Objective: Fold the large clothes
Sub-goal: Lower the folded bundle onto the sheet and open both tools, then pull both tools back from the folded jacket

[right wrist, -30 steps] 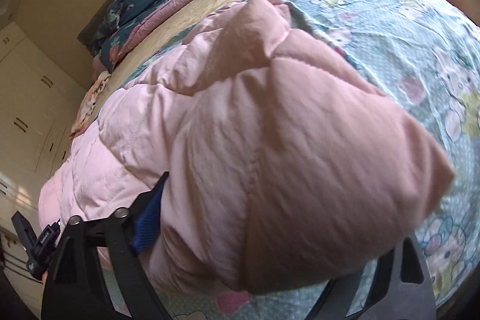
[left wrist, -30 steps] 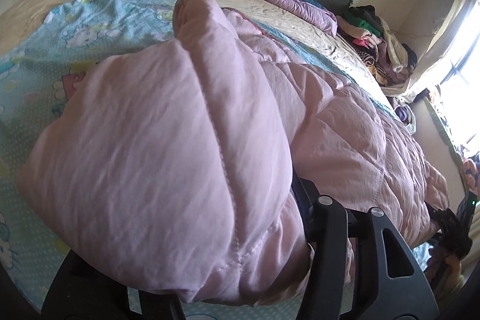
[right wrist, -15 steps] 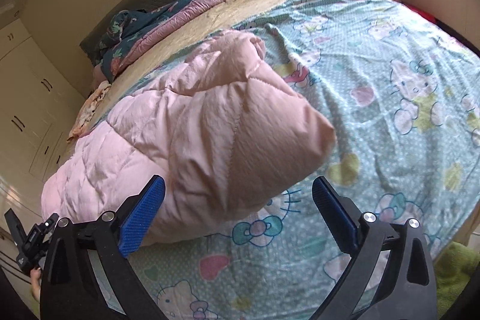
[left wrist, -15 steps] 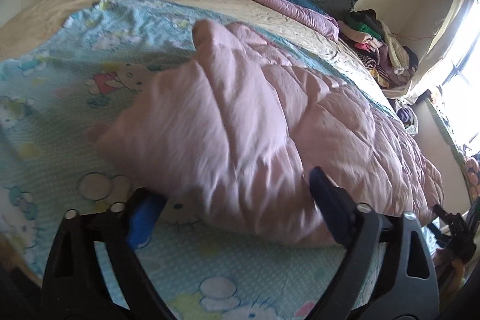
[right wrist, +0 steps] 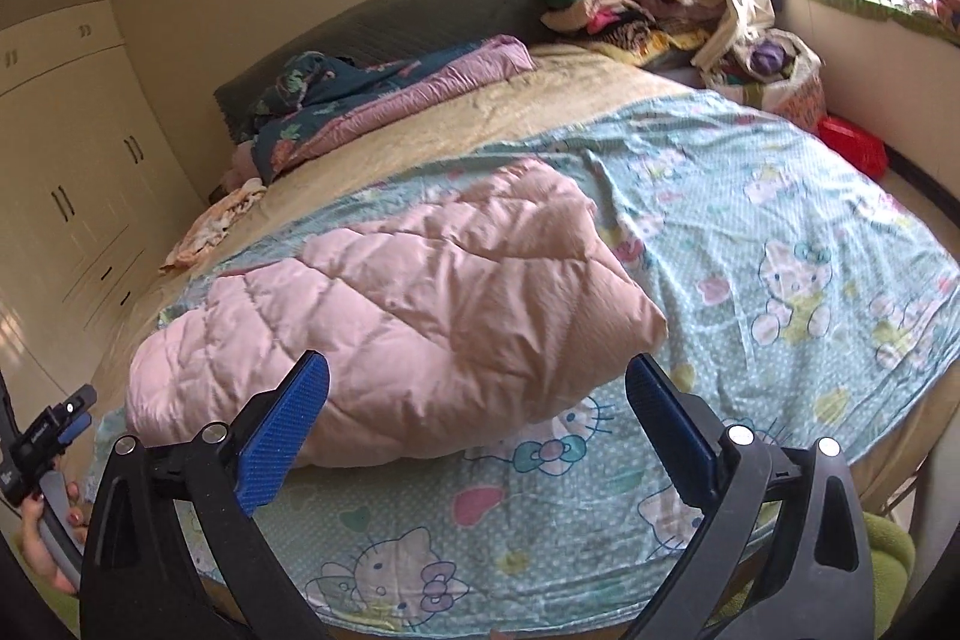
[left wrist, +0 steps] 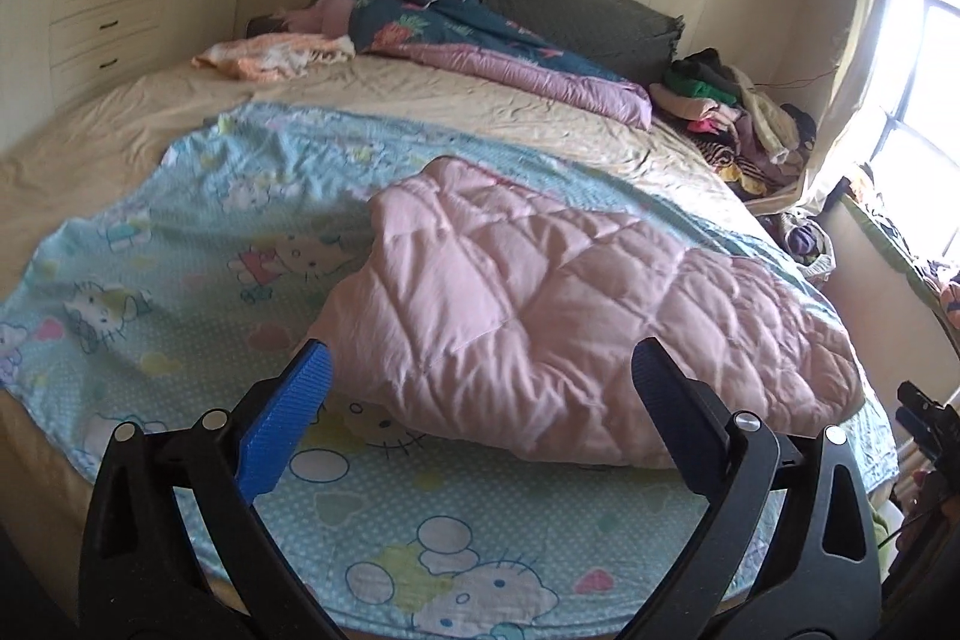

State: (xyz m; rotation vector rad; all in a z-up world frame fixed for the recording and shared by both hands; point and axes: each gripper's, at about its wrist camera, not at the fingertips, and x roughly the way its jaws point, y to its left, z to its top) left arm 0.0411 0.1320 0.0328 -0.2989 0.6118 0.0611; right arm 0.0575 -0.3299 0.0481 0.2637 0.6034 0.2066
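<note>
A pink quilted coat lies folded in a thick bundle on the light blue cartoon-cat sheet at the near end of the bed. My left gripper hovers short of the coat's near left edge. Its jaws are still opening, and nothing is between the blue pads. From the other side, the coat shows as a rounded fold. My right gripper stands open before it, holding nothing. A hand holding the left gripper shows at the left edge of the right wrist view.
A dark floral duvet lies bunched by the grey headboard. A heap of clothes lies at the far right corner beside a curtain and window. White wardrobes line the left wall. A red bag lies on the floor.
Both grippers have let go of the pink coat and opened wide. They have drawn back and up, so the whole bed shows. The coat's lifted folds have dropped onto the sheet.
</note>
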